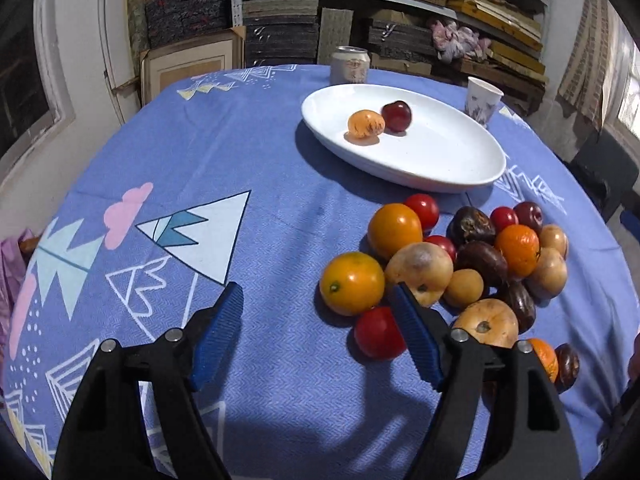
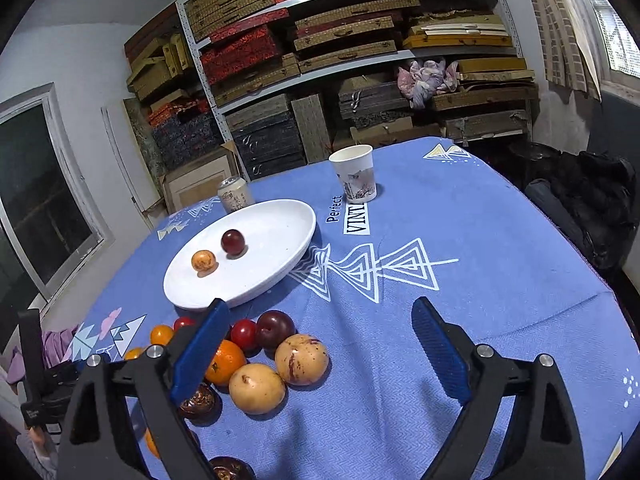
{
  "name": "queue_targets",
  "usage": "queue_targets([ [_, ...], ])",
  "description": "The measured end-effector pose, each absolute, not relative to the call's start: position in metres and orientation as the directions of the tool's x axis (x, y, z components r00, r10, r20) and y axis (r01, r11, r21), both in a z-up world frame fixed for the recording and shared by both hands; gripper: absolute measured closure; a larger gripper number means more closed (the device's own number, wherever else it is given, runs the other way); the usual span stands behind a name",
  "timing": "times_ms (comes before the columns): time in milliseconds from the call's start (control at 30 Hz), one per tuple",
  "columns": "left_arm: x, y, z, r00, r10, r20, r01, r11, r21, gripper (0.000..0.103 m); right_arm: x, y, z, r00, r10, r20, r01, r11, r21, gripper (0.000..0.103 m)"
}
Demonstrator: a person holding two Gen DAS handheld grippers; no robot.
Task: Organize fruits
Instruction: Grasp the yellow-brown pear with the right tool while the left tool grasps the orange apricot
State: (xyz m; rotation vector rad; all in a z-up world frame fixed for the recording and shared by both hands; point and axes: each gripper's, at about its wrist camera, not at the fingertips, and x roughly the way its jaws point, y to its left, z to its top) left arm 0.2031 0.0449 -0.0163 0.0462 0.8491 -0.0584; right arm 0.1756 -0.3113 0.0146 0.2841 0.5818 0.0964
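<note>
Fruit-sorting looks barely begun: two fruits lie on the white plate (image 1: pixel 452 168), the fruit pile (image 1: pixel 448 268) waits at its six o'clock, and left gripper (image 1: pixel 316 332) and right gripper (image 2: pixel 320 352) both gape wide and empty, so next comes closing on one piece.

White oval plate (image 1: pixel 460 160) holds 2 fruits, side by side: orange one (image 1: pixel 365 123), dark red one (image 1: pixel 396 116). Mixed fruit pile (image 1: pixel 460 264) lies loose on cloth just beside plate.

The blue tablecloth (image 2: pixel 460 240) reads "Perfect" and "VINT…" beside the paper cup (image 2: pixel 354 174).
</note>
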Motion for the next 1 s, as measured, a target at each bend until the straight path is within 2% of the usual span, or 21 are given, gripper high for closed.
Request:
queue_targets([
  [167, 0.210, 0.055, -0.015, 0.670, 0.036, -0.741, 0.015, 0.998, 0.062, 0.018, 0.176, -0.305, 0.014, 0.829, 0.156, -0.537, -0.012, 0.965, 0.263, 0.010],
  [300, 0.216, 0.091, -0.008, 0.670, 0.067, -0.740, -0.107, 0.994, -0.006, 0.020, 0.176, -0.303, 0.013, 0.827, 0.149, -0.542, -0.010, 0.968, 0.251, 0.010],
  [400, 0.215, 0.090, -0.009, 0.661, -0.013, -0.750, -0.064, 0.995, -0.073, 0.026, 0.176, -0.302, 0.012, 0.825, 0.155, -0.544, -0.013, 0.967, 0.256, 0.010],
  [500, 0.210, 0.063, -0.012, 0.680, 0.026, -0.733, 0.010, 0.999, 0.044, 0.026, 0.175, -0.299, 0.012, 0.825, 0.154, -0.544, -0.020, 0.969, 0.246, 0.010],
  [633, 0.214, 0.054, -0.020, 0.664, 0.024, -0.747, 0.037, 0.997, 0.064, 0.027, 0.174, -0.297, 0.011, 0.824, 0.154, -0.546, -0.027, 0.972, 0.233, 0.010],
  [700, 0.217, 0.057, -0.021, 0.655, 0.002, -0.755, 0.037, 0.999, 0.035, 0.028, 0.176, -0.294, 0.010, 0.817, 0.152, -0.556, -0.032, 0.975, 0.221, 0.010],
  [867, 0.222, 0.054, -0.022, 0.648, -0.063, -0.759, 0.094, 0.996, -0.003, 0.047, 0.181, -0.281, 0.000, 0.787, 0.155, -0.597, -0.062, 0.983, 0.174, 0.010],
  [1000, 0.228, 0.049, -0.025, 0.645, -0.085, -0.759, 0.116, 0.993, -0.013, 0.051, 0.184, -0.272, -0.008, 0.768, 0.155, -0.621, -0.089, 0.987, 0.135, 0.010],
])
